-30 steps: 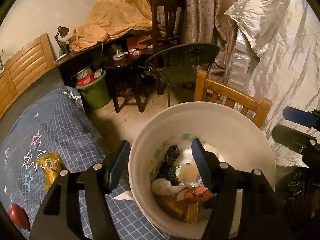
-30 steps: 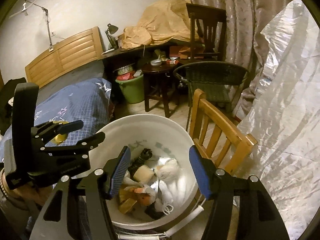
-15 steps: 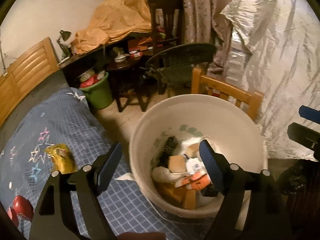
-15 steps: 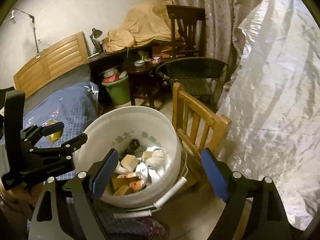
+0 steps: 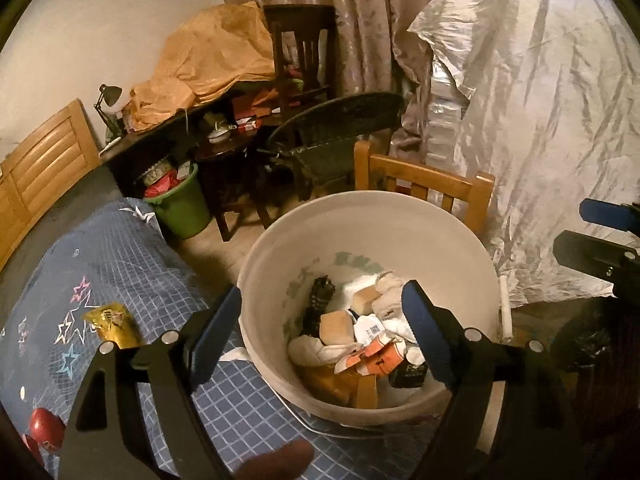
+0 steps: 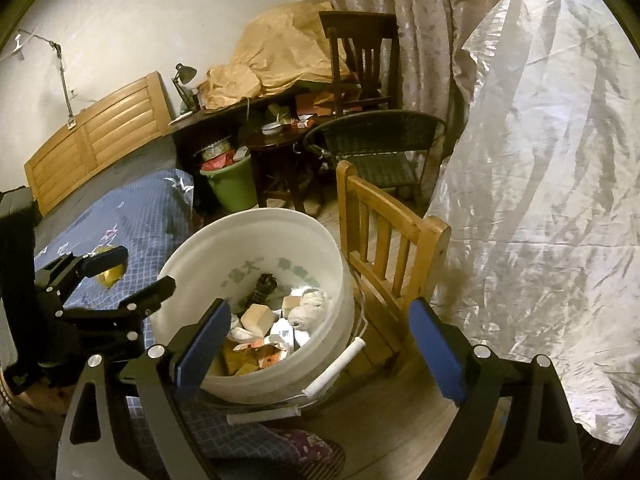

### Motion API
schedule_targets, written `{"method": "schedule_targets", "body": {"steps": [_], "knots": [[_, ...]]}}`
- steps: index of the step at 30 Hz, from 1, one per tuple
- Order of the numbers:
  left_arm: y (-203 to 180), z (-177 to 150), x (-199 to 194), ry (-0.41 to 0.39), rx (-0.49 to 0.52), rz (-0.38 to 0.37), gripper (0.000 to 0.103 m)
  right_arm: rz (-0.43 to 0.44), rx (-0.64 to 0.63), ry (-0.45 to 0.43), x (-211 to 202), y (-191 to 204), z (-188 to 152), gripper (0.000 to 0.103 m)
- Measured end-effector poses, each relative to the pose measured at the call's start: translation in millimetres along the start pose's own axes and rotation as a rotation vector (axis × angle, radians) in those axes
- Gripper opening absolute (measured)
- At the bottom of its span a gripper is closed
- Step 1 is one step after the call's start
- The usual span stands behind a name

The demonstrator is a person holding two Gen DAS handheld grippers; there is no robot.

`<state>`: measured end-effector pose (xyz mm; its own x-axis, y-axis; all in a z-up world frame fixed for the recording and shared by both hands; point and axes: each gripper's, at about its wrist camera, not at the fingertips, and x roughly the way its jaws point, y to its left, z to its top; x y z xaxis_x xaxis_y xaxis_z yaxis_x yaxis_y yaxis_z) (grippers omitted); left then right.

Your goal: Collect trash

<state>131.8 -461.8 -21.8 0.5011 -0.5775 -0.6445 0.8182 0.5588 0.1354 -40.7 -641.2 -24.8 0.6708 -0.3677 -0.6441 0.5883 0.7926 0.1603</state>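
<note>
Trash point(image 5: 360, 340) in bucket point(image 5: 360, 216) beside bed point(image 5: 120, 264)

The right gripper point(image 6: 316, 340) hangs above a white bucket point(image 6: 192, 264), its jaws opening with nothing between them; the bucket holds crumpled paper, tan blocks and torn orange packaging point(image 6: 260, 354); its handle point(image 6: 334, 368) droops over the near rim; the left gripper point(image 6: 132, 274) shows at the left edge, over a blue checked bedcover point(image 6: 136, 216); a wooden chair point(image 6: 392, 248) stands just beside the bucket; a green bin point(image 6: 234, 186) sits further back.
</note>
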Motion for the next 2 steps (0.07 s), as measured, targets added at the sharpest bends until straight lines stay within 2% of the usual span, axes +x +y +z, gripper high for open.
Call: {"method": "schedule_targets", "body": {"steps": [2], "knots": [[-0.9, -0.9, 0.0, -0.002, 0.002, 0.002, 0.079, 0.001, -0.004, 0.002, 0.7, 1.0, 0.1, 0.090]]}}
